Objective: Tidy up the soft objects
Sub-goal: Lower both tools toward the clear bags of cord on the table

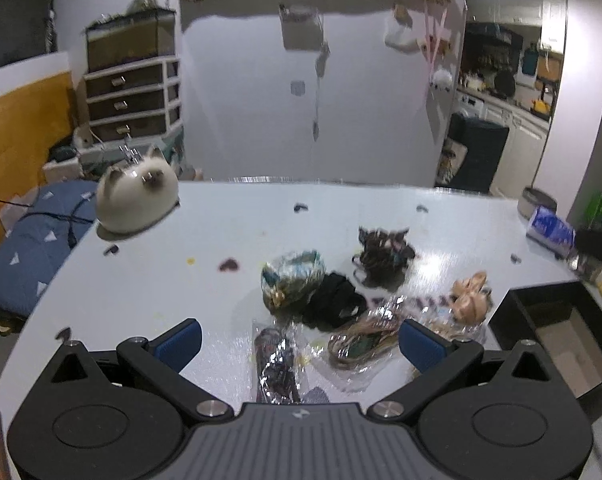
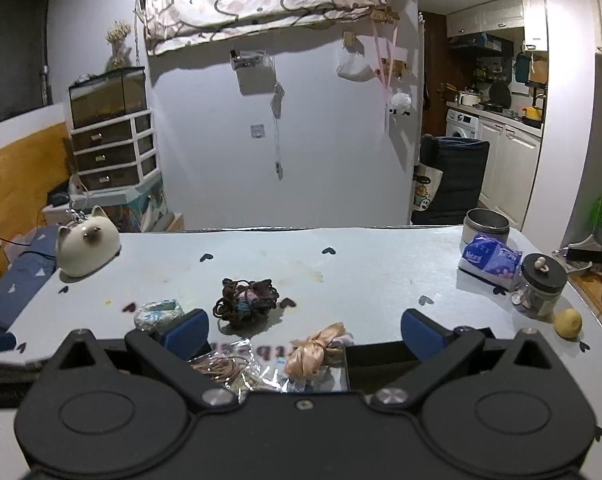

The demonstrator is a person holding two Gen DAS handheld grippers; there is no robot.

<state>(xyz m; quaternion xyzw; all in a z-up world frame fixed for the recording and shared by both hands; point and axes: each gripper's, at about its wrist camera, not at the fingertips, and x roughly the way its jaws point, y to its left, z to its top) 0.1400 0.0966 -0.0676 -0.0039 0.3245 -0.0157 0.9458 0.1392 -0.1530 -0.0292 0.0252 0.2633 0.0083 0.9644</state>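
Both the left gripper [image 1: 301, 344] and right gripper [image 2: 305, 332] hover with jaws released, empty, above hair ties near the worktop's [image 2: 361, 272] front edge: a dark scrunchie [image 2: 245, 300], a peach bow [image 2: 317, 350].

The left hand-held gripper [image 1: 301, 342] hovers over the pale worktop [image 1: 161, 280], its blue-padded jaws wide apart and empty. Between them lie clear plastic bags [image 1: 285, 364] of hair ties. Just beyond sit a teal scrunchie [image 1: 293, 278] touching a black one [image 1: 335, 300], a dark tangle [image 1: 383, 250] farther off, and a peach bow [image 1: 471, 294] right, near a black box [image 1: 561, 340]. A cat-shaped ornament [image 1: 137, 200] stands far left.
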